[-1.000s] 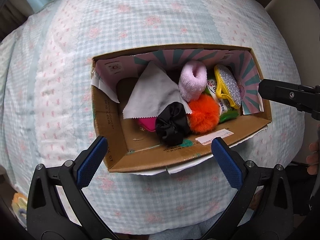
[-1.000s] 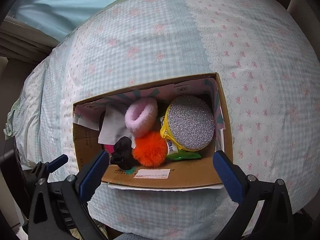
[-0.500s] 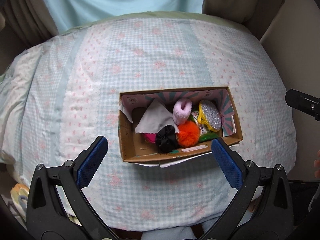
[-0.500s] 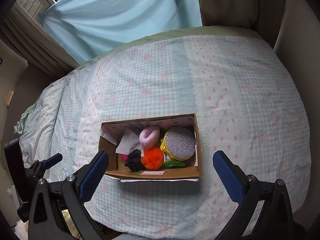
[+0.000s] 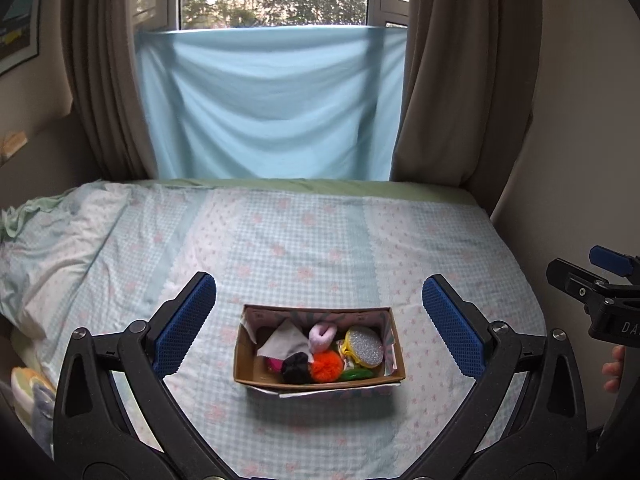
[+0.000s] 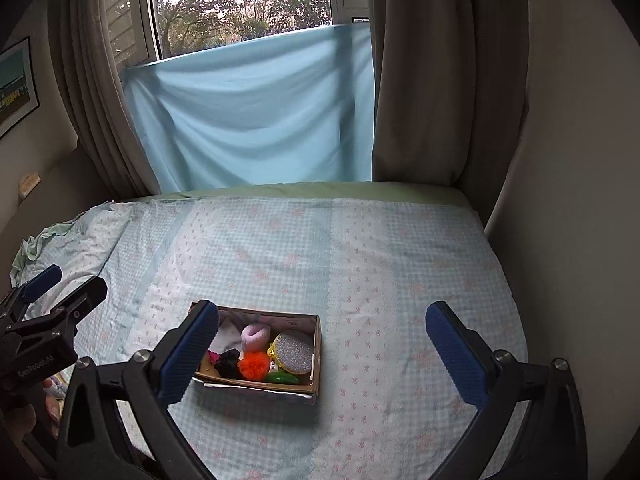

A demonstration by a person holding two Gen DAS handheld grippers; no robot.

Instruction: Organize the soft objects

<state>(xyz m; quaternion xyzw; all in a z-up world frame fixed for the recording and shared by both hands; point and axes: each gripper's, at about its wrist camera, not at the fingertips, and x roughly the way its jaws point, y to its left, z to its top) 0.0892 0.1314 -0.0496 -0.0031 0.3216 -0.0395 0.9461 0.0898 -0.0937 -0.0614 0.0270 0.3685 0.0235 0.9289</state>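
Note:
A cardboard box (image 5: 256, 364) (image 6: 316, 356) sits on the bed near its front edge. It holds a grey cloth (image 5: 285, 342), a pink scrunchie (image 5: 322, 336) (image 6: 255, 336), a black scrunchie (image 5: 297, 368) (image 6: 227, 361), an orange pom-pom (image 5: 327, 366) (image 6: 253, 364), a silver glitter pouch (image 5: 364, 346) (image 6: 295, 353) and a green item (image 5: 355, 374). My left gripper (image 5: 318, 330) is open and empty, raised well back from the box. My right gripper (image 6: 320, 350) is open and empty, also raised; it shows at the right edge of the left wrist view (image 5: 600, 284).
The bed (image 5: 320, 240) has a pale checked floral cover, rumpled at the left (image 5: 60, 240). A light blue sheet (image 5: 268, 104) hangs over the window between brown curtains (image 5: 452, 80). A wall (image 6: 580, 200) borders the bed's right side.
Both grippers have pulled up and back from the box, which now looks much smaller. The window and curtains have come into view. The box contents have not moved.

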